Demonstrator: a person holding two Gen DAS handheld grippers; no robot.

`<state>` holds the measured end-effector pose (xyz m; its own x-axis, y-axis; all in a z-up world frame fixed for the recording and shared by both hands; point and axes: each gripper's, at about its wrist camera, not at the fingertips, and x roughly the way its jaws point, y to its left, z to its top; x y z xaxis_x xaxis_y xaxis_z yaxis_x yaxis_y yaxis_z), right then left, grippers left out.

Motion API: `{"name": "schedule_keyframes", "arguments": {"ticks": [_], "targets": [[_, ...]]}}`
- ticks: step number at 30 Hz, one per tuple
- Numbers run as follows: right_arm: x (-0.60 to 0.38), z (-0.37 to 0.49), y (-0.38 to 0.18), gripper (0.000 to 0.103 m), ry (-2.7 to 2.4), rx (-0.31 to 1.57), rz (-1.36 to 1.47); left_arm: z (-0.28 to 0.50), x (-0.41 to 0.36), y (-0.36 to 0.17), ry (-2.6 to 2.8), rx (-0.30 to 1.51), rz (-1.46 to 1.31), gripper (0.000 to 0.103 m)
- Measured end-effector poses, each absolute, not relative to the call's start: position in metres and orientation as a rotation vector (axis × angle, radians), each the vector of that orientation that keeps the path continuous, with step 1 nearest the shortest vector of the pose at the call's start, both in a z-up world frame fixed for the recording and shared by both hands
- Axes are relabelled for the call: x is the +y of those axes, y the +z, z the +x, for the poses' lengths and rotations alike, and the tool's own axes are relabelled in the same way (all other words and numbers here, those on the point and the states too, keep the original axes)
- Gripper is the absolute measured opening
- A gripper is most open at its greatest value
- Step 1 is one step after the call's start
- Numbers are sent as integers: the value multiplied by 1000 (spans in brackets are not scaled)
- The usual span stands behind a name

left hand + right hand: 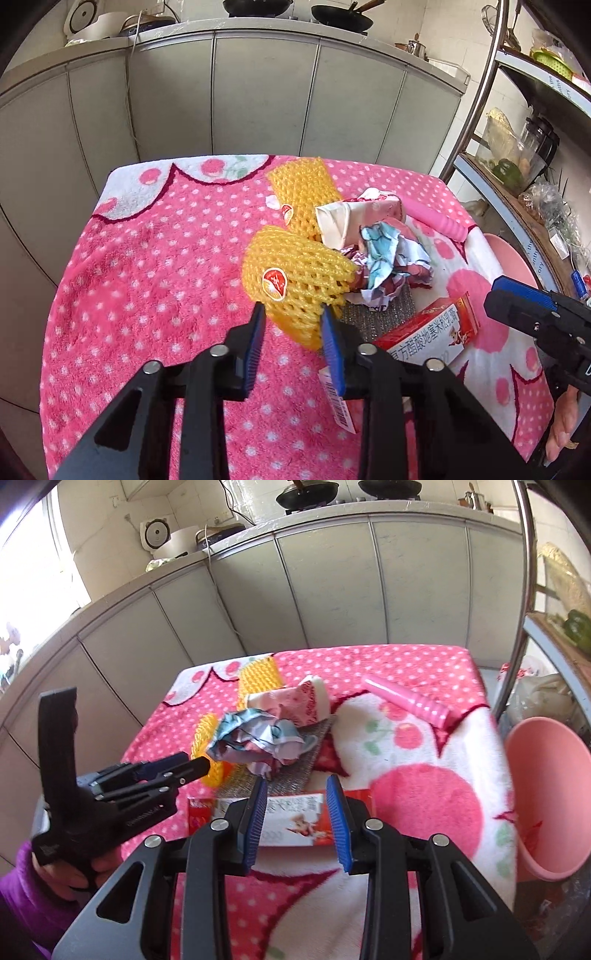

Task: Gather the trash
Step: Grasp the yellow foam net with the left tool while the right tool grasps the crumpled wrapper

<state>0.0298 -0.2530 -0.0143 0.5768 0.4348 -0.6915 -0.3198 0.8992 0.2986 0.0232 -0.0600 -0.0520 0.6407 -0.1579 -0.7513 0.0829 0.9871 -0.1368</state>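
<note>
Trash lies on a table covered by a pink dotted blanket (147,266). My left gripper (293,314) is shut on a yellow foam fruit net (291,273), its pads pinching the net's near end. A second yellow net (303,192) lies behind, next to a white carton (343,221), crumpled paper (388,258) and a silver mesh pad (380,310). My right gripper (297,788) is open and empty, just above a red and white medicine box (295,819), which also shows in the left wrist view (436,328).
A pink plastic bin (546,794) stands off the table's right edge. A pink tube (410,701) lies at the back right of the blanket. Grey kitchen cabinets (258,96) stand behind the table. A metal shelf rack (517,155) with jars stands to the right.
</note>
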Motion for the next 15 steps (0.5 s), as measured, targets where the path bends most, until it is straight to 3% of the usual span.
{"name": "schedule_keyframes", "arguments": {"ticks": [1,3,15], "targets": [[-250,32,-14,41,456,848,156,24,-56,-53,-133,867,-106,9],[-245,36,-13,42,471,846,159,23,-47,-53,-124,864,-131,5],[-223,72,-27,42,459,891,153,2,-13,-34,-101,804,-169,4]]}}
